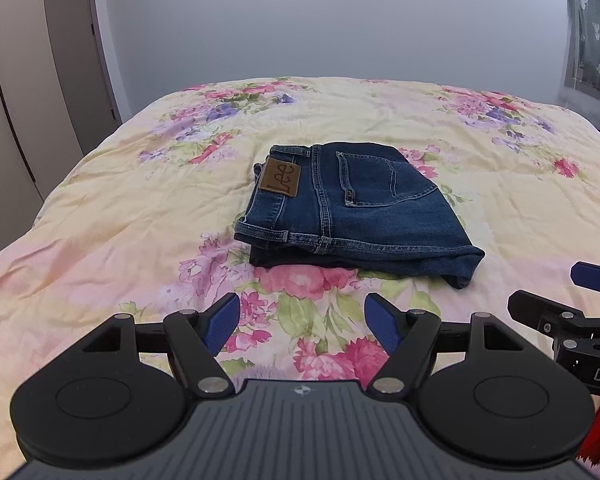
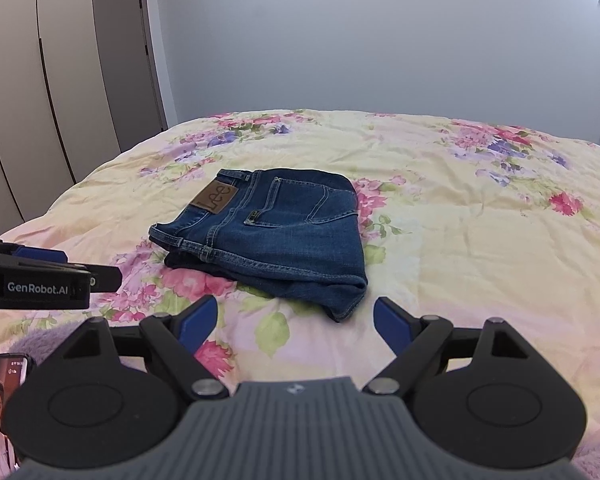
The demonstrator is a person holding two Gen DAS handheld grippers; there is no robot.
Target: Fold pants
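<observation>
A pair of dark blue jeans (image 1: 352,208) lies folded in a compact stack on the floral bedspread (image 1: 120,208), back pocket and brown Lee patch (image 1: 281,178) facing up. The jeans also show in the right wrist view (image 2: 276,240). My left gripper (image 1: 302,326) is open and empty, held back from the jeans' near edge. My right gripper (image 2: 294,326) is open and empty, just short of the stack's near right corner. Each gripper shows at the edge of the other's view: the right gripper (image 1: 572,320) and the left gripper (image 2: 48,276).
The bed fills the view, with a plain wall behind. Wardrobe doors (image 2: 28,100) stand at the left and a curtain (image 1: 592,40) hangs at the far right. A phone (image 2: 2,400) with a lit screen sits at the lower left near a fuzzy purple fabric (image 2: 32,346).
</observation>
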